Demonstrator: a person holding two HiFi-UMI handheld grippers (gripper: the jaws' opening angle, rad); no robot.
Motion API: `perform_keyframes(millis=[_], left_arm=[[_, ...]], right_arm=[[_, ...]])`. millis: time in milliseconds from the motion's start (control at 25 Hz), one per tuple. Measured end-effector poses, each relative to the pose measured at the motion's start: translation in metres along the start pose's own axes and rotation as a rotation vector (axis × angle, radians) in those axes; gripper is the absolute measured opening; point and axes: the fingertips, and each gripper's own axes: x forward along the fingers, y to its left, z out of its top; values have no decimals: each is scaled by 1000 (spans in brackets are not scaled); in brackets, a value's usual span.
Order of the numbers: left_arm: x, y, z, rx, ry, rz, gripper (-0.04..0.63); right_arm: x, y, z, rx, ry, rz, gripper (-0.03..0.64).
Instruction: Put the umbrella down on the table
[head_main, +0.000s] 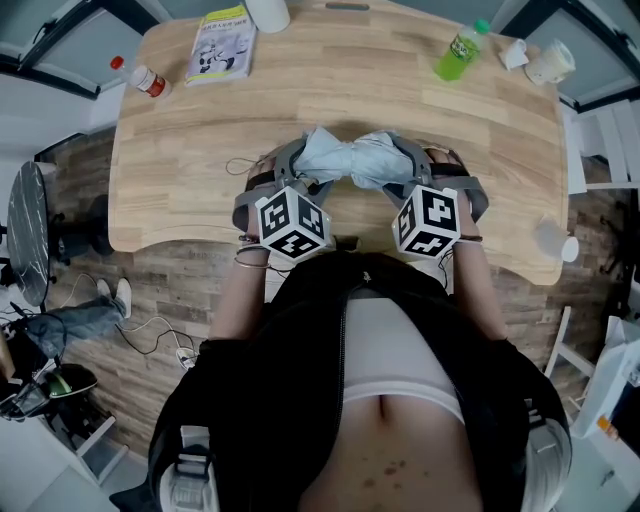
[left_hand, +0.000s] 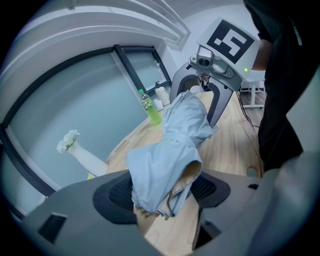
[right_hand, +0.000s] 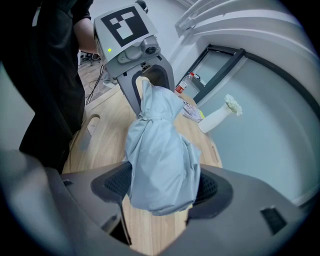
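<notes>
A folded light blue-grey umbrella (head_main: 345, 158) lies crosswise between my two grippers, over the near part of the wooden table (head_main: 200, 150). My left gripper (head_main: 292, 178) is shut on the umbrella's left end (left_hand: 165, 160), where loose fabric and a tan inner edge bunch between the pads. My right gripper (head_main: 408, 168) is shut on the other end (right_hand: 160, 160), a thick wad of cloth filling its jaws. Each gripper view shows the opposite gripper at the far end: the right gripper (left_hand: 197, 97) and the left gripper (right_hand: 150, 85). Whether the umbrella touches the tabletop is hidden.
At the table's back stand a green bottle (head_main: 460, 48), a booklet (head_main: 222, 42), a red-capped bottle (head_main: 148, 80), a white vase (head_main: 268, 12) and crumpled white cups (head_main: 545, 62). A paper cup (head_main: 553, 240) sits by the right front edge. The person's body presses against the front edge.
</notes>
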Motion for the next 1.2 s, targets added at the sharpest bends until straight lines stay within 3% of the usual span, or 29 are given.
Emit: perform_keyframes(millis=[1200], left_arm=[[19,-12,-13,-22,29,-53,319]], right_arm=[[20,13,-10,12,11,60,359]])
